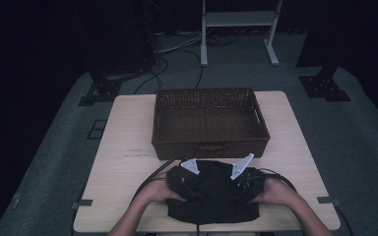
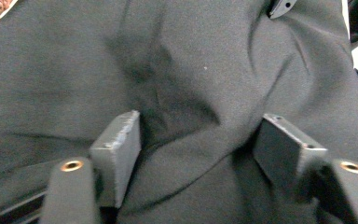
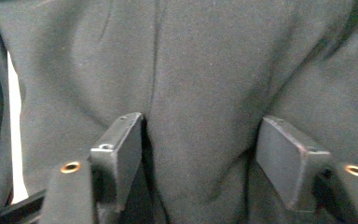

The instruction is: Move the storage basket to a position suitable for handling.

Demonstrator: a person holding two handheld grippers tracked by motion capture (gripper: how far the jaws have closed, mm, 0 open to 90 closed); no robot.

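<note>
1. The left gripper [image 1: 183, 178] sits low on the near left part of the black cloth [image 1: 211, 196]. In the left gripper view its jaws stand wide apart, pressed down onto the fabric, with a raised fold of cloth [image 2: 186, 116] lying in the gap between them.
2. The right gripper [image 1: 246, 181] rests on the near right part of the same cloth. In the right gripper view its jaws are also spread wide, with the cloth [image 3: 200, 84] running between them and a long crease going away from the left jaw.
3. The person's left hand [image 1: 156, 191] and right hand [image 1: 275, 191] hold the grippers from the near edge, forearms coming in from below.
4. The black cloth lies bunched on the near middle of the table [image 1: 123, 162], its near edge close to the table's near edge and its far edge just in front of the basket.
5. The brown wicker basket [image 1: 209, 101] stands on the far middle of the table, just beyond the cloth.
6. Cables [image 1: 150, 179] trail from the grippers across the near tabletop.
</note>
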